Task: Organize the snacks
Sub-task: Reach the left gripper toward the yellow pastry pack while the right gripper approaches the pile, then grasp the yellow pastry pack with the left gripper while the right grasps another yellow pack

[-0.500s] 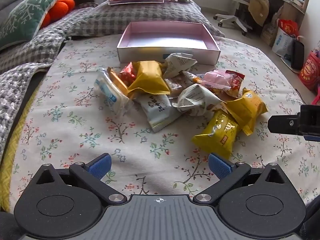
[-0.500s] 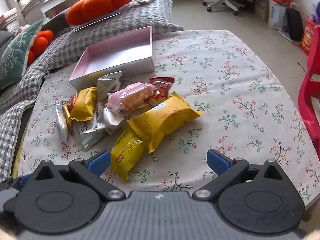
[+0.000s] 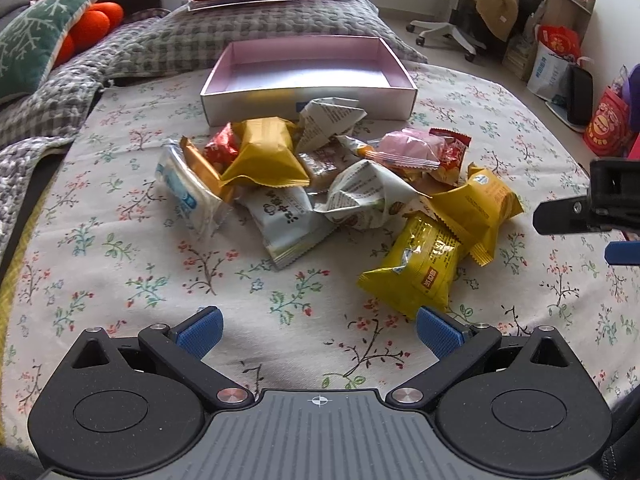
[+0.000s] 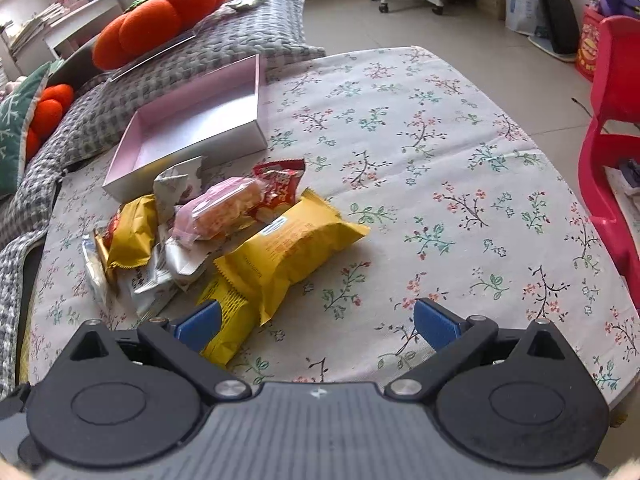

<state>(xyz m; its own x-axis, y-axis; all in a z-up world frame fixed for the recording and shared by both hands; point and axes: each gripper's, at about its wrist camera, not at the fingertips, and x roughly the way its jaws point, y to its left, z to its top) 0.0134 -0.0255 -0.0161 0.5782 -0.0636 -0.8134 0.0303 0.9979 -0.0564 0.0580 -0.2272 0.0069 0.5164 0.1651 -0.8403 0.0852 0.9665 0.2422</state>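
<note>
Snacks heaped, lower packets half hidden

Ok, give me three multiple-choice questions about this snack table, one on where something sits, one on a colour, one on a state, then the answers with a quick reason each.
1. Where is the box relative to the snack pile?
A. Behind the pile, on the far side from the cameras
B. Under the pile
C. On the floor

2. What colour is the chair at the right of the table?
A. Green
B. Red
C. White

3. What is the state of the left hand-held gripper?
A. Shut on a snack
B. Open, holding nothing
C. Resting inside the box

Answers: 1 A, the box lies past the pile by the grey blanket. 2 B, its plastic is plainly red. 3 B, its blue pads stand apart over bare cloth.
</note>
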